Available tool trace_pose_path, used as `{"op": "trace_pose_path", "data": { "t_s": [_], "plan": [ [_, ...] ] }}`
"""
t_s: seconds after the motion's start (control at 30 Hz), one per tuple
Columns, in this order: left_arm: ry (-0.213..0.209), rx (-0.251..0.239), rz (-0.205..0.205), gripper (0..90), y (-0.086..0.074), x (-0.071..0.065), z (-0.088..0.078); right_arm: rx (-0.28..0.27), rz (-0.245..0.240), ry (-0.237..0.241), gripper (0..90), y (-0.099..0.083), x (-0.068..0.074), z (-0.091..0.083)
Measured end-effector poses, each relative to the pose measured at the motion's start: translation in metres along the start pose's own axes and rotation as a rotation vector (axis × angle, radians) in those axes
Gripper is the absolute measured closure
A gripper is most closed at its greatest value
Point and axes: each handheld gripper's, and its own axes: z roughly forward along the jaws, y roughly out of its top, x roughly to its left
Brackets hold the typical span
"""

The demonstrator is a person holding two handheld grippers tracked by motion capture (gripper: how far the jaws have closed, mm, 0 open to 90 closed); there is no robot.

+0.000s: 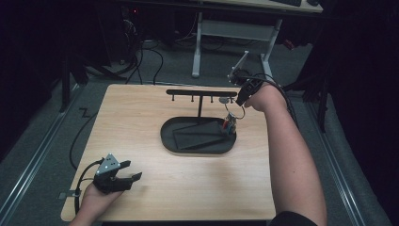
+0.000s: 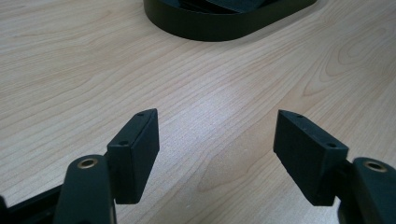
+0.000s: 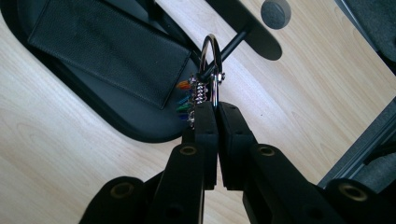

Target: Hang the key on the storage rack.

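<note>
A black T-shaped hook rack (image 1: pixel 201 92) rises from a black oval tray (image 1: pixel 165 137) in the middle of the wooden table. At the rack's right end my right gripper (image 1: pixel 241 101) is shut on a metal key ring (image 1: pixel 234 113) from which small coloured tags (image 1: pixel 229 125) hang. In the right gripper view the jaws (image 3: pixel 217 109) pinch the ring (image 3: pixel 208 41) at its lower part, and one peg (image 3: pixel 233 44) of the rack appears to reach through it. My left gripper (image 1: pixel 133 170) rests at the table's near left corner, open with nothing between its fingers (image 2: pixel 140 140).
A dark flat pad (image 3: pixel 112 46) lies inside the tray (image 2: pixel 219 29). A small grey disc (image 3: pixel 275 11) sits on the table under the rack's right end. A white desk frame (image 1: pixel 202 47) and cables stand on the floor beyond the far edge.
</note>
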Motion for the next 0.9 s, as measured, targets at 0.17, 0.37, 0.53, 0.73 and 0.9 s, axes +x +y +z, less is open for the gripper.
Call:
{"op": "trace_pose_path", "data": {
  "t_s": [0.17,0.37,0.53,0.73,0.9],
  "plan": [
    [0.003,-0.001,0.008,31.6,0.000,-0.002,0.001,-0.006,0.010,-0.011,87.6,0.000,-0.001,0.007],
    [0.001,0.005,0.016,31.7,0.000,-0.003,0.000,-0.017,0.003,-0.033,86.8,0.002,0.001,0.012],
    [-0.001,0.003,0.017,31.7,0.001,-0.003,0.000,-0.022,0.028,-0.059,72.1,0.002,0.002,0.013],
    [-0.012,0.011,0.029,31.8,0.002,-0.006,0.003,-0.083,0.066,-0.075,55.0,-0.017,0.008,0.003],
    [-0.030,0.010,0.044,31.7,0.003,-0.010,0.005,-0.156,0.105,-0.050,44.0,-0.045,0.017,0.006]
  ]
}}
